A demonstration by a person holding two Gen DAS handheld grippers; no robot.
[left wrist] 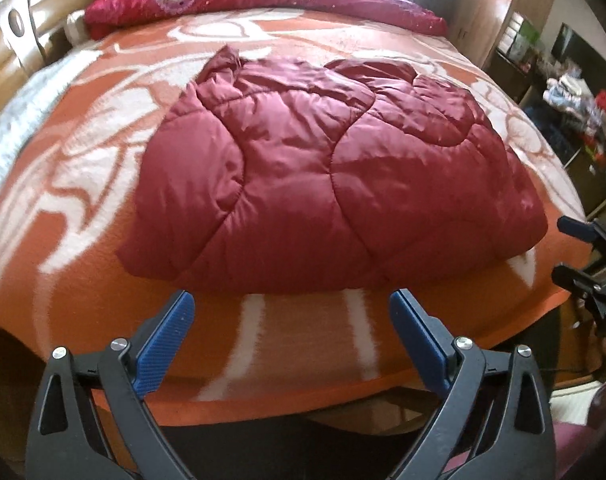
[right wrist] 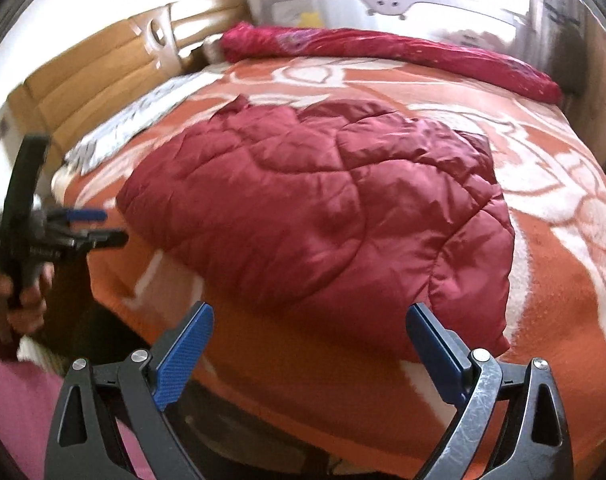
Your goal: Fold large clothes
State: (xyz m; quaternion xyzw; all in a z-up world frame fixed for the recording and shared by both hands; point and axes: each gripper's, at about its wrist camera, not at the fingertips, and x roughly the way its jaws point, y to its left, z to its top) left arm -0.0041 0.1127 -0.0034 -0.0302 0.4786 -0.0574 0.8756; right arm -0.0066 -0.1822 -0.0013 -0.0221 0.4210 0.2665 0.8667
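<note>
A dark red quilted puffer jacket [left wrist: 315, 168] lies folded into a compact bundle on the orange and white blanket [left wrist: 103, 240] of a bed; it fills the middle of the right wrist view too, as the jacket [right wrist: 323, 208]. My left gripper [left wrist: 292, 300] hovers open just short of the jacket's near edge, holding nothing. My right gripper [right wrist: 310, 312] is open as well, above the near right corner of the jacket, and it shows at the far right as the right gripper [left wrist: 563, 246]. A hand holds the left gripper [right wrist: 99, 226] at the far left.
A rolled red floral duvet [left wrist: 263, 4] lies along the far side of the bed. A tan padded headboard [right wrist: 95, 80] stands at the left. Cluttered shelves and clothes [left wrist: 575, 92] stand to the right. The bed's near edge [left wrist: 303, 396] is just below my fingers.
</note>
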